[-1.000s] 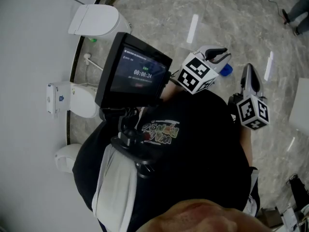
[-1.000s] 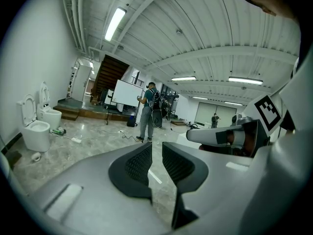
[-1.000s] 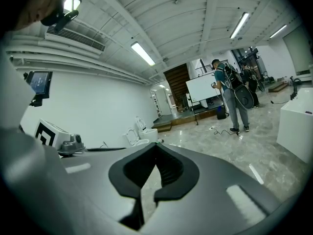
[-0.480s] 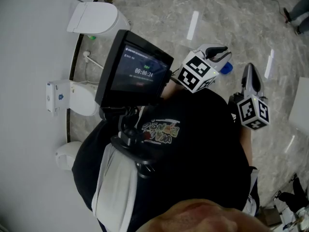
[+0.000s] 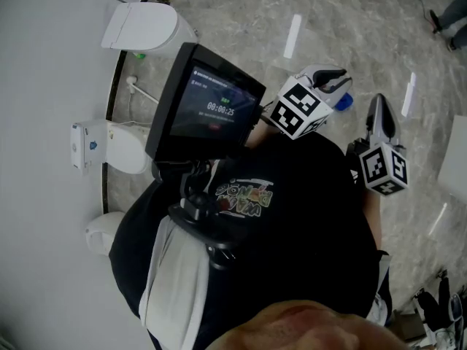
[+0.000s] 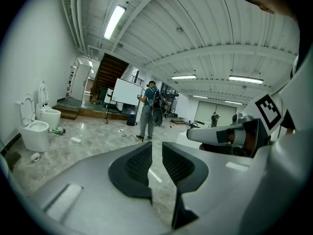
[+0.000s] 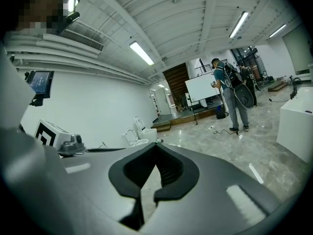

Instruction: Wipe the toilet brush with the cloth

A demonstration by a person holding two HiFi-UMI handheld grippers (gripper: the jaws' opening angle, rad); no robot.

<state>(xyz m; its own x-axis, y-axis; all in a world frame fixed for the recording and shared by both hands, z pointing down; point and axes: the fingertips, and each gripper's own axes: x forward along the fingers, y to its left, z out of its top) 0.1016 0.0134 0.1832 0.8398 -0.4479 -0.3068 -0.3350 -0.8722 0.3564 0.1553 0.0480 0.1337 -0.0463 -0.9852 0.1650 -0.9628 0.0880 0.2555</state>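
My left gripper is held out over the marble floor in front of my chest. Its jaws stand a narrow gap apart with nothing between them. To its right my right gripper is shut and empty, its tips touching. A small white thing with a thin handle stands on the floor between two toilets; it may be the toilet brush. I see no cloth in any view. Something small and blue shows just below the left gripper; I cannot tell what it is.
Toilets line the white wall at the left, also seen as toilets in the gripper views. A monitor hangs at my chest. A person stands further off. A white box stands at the right.
Neither gripper has moved. Only the timer on the monitor has counted up.
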